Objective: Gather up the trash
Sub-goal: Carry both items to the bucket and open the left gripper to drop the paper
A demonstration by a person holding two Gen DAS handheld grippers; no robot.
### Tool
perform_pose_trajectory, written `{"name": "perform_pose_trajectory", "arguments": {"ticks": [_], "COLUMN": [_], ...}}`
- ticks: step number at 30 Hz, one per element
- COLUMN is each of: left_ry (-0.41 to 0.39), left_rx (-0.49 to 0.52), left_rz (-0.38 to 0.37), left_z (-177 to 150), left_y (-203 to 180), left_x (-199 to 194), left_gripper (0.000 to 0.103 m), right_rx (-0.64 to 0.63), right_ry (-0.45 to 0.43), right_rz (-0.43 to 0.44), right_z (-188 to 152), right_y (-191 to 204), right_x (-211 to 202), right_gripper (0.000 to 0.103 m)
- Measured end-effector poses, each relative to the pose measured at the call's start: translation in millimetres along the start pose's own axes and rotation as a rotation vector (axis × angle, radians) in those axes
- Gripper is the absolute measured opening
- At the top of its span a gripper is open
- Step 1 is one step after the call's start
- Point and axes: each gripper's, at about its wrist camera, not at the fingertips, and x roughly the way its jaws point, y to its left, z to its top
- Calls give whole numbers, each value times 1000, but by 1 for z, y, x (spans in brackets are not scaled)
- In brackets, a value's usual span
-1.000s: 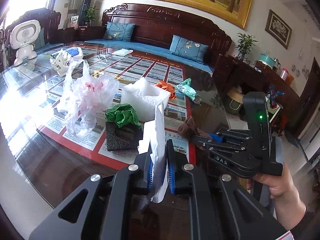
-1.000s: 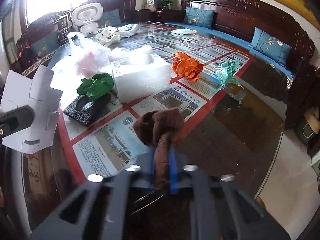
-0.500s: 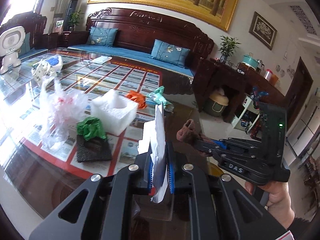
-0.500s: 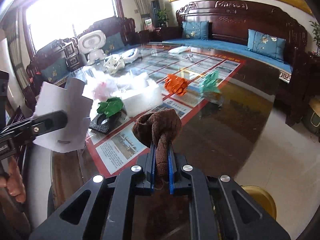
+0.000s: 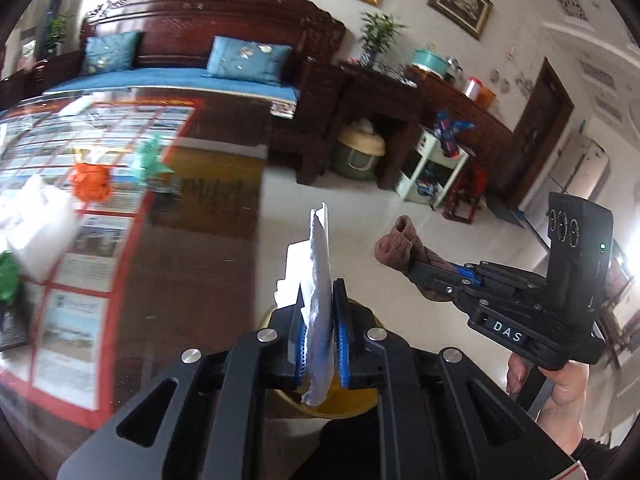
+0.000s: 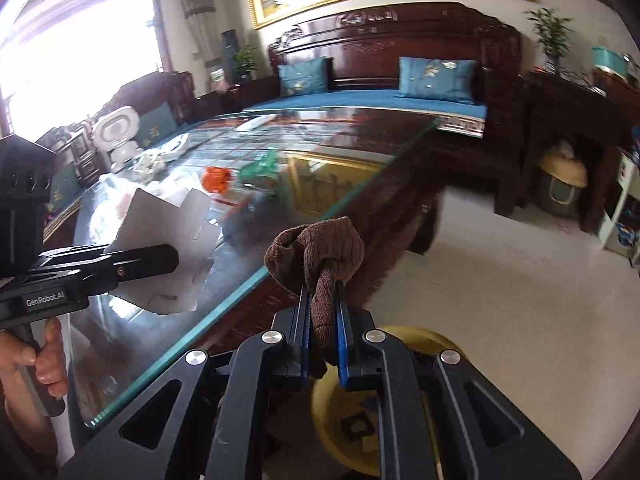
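Beyond the table edge: you hold both grippers over the yellow bin (image 6: 404,400).
Left gripper (image 5: 320,344): you pinch the white cardboard (image 5: 318,280), upright.
Right gripper (image 6: 323,328): you pinch the brown cloth (image 6: 320,252), bunched above the fingertips.

We hold both grippers side by side, tilted downward: left gripper (image 5: 320,344) clamped tight, right gripper (image 6: 323,336) clamped too
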Motion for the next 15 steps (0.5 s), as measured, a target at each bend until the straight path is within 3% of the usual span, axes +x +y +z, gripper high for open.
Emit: {"name": "perform_pose_trajectory", "arguments": {"ticks": [8, 15], "left_ry": [134, 221], "left_rx": [33, 33], "left_rz": [-32, -22], "left_z": [-1, -4], "left_y": [-44, -59], "left_x": [82, 140], "left_gripper": [12, 15], "right_rx": [92, 134], "right_ry": [9, 29], "right_rz": [-63, -71], "right_z": [-34, -46], "right_y": [-67, -95], "right_x": [-19, -14], "right_gripper": [10, 10]}}
